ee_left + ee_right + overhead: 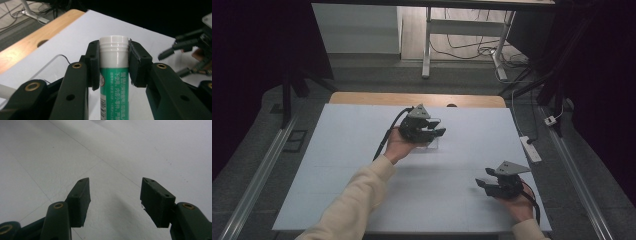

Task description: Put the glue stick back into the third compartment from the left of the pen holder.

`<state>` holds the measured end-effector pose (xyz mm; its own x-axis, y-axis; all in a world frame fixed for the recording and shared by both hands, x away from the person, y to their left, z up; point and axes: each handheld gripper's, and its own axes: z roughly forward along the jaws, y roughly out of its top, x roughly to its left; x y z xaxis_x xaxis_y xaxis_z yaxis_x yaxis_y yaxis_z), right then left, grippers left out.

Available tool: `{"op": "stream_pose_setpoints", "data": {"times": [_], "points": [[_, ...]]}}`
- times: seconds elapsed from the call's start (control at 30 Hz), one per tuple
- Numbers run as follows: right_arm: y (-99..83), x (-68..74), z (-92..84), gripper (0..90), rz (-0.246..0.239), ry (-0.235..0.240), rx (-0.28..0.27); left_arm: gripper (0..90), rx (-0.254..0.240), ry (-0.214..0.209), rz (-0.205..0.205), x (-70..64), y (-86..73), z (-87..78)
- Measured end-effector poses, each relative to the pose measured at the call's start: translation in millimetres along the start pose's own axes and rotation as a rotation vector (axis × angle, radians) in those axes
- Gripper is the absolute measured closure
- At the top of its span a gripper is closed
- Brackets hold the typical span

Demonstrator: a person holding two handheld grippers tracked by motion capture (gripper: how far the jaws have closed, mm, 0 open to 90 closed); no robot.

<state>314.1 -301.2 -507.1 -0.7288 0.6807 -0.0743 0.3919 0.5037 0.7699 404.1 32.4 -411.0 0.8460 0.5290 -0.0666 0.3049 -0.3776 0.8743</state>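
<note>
The left claw [113, 65] is closed on a green tube [114, 82] with a white ribbed cap [114, 43]; both pads press against the tube's sides just below and at the cap, so the jaws stand only as far apart as the tube is wide. In the left gripper view the tube stands upright between the jaws, its printed label facing the camera and its lower end running out of the bottom of the frame. In the high view the left claw [434, 131] sits over the middle of the white tabletop [342, 165], toward the far edge, with the left hand [398, 146] wrapped round the gripper body and the cream sleeve [357, 200] reaching up from the bottom of the frame at a slant; the tube itself is too small to make out there. The right claw [115, 202] stands wide open with nothing between its pads, pointing low across the bare tabletop. In the high view the right claw [484, 184] is near the front right corner of the tabletop, well apart from the left one, jaws pointing left, the right hand [518, 204] holding it from behind.
</note>
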Motion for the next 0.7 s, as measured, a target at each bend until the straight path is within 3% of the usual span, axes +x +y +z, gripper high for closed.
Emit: {"op": "stream_pose_setpoints", "data": {"times": [0.4,0.7], "points": [[-1.0,-0.6,1.7,40.2,0.002,0.004,0.010,64.9,-0.037,0.024,-0.015,17.9,20.3,19.5],[-1.7,-0.2,2.1,40.2,0.004,0.001,0.012,64.8,-0.037,0.045,-0.044,32.5,20.7,32.6]]}}
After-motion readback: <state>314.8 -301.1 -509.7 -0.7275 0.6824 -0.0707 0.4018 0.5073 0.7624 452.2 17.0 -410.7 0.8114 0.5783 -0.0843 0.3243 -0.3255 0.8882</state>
